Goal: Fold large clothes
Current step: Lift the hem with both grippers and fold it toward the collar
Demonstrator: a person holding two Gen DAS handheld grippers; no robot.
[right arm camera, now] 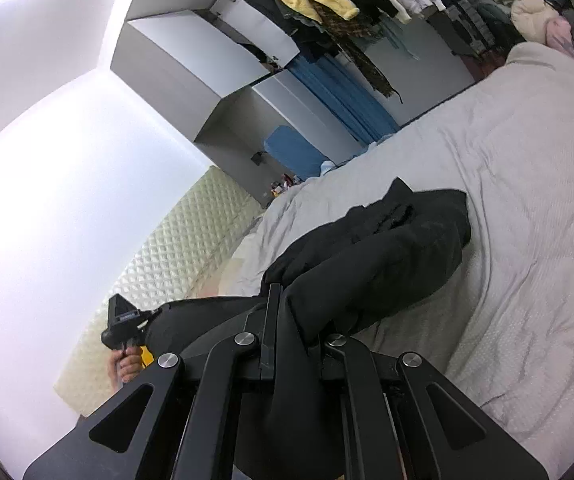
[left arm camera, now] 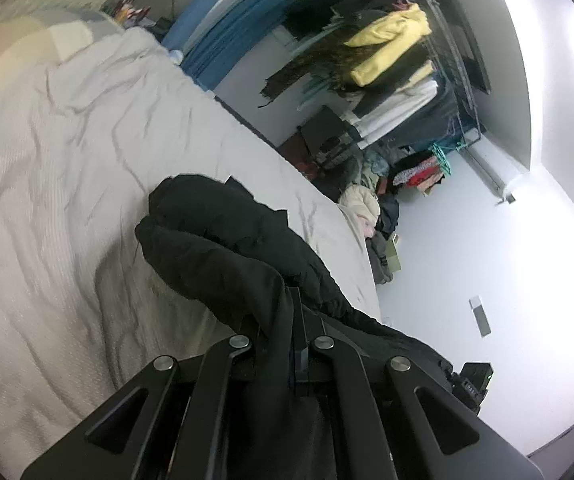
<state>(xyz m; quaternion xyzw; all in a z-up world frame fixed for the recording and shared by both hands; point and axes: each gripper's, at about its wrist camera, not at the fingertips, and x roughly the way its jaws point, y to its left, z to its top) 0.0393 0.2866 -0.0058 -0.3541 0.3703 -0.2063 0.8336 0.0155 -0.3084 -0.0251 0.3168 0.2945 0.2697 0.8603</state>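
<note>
**Left wrist: both claws pinching the black garment, lifted over the bed**

Left wrist view: left gripper [left arm camera: 297, 312] has its fingers pressed together on a gathered edge of the black garment [left arm camera: 223, 240]. Cloth runs through the jaws and back under the linkage. The rest hangs forward in a bunched lump over the bed [left arm camera: 67, 168]; can't tell if its far end touches the cover or just hovers above it.

Right wrist view: right gripper [right arm camera: 287, 316] is likewise clamped on the black garment [right arm camera: 387, 248], fabric wedged between the fingers. A taut band of cloth runs off to the other gripper unit, seen at the frame's lower left with the person's hand [right arm camera: 125, 366] on its handle. So the garment spans both claws, bulk sagging ahead.

Judgement: step in hand is lift-and-spread, before any fold. Garment is crumpled and no fold lines are visible. Next move calls for pulling the claws apart to tension the held edge, then lowering so the cloth lays flat on the cover. Risk: bunched layers drop as a heap, and the thick cloth may slip from the jaws.

Surface: pale grey bed cover, soft and wrinkled, not a firm base for creasing.

Room, farther out: quilted headboard [right arm camera: 175, 248], blue curtain [left arm camera: 231, 36], clothes rack [left arm camera: 399, 60] with a yellow top [left arm camera: 391, 40], and a pile of clothes [left arm camera: 375, 200] on the floor past the bed's edge.
</note>
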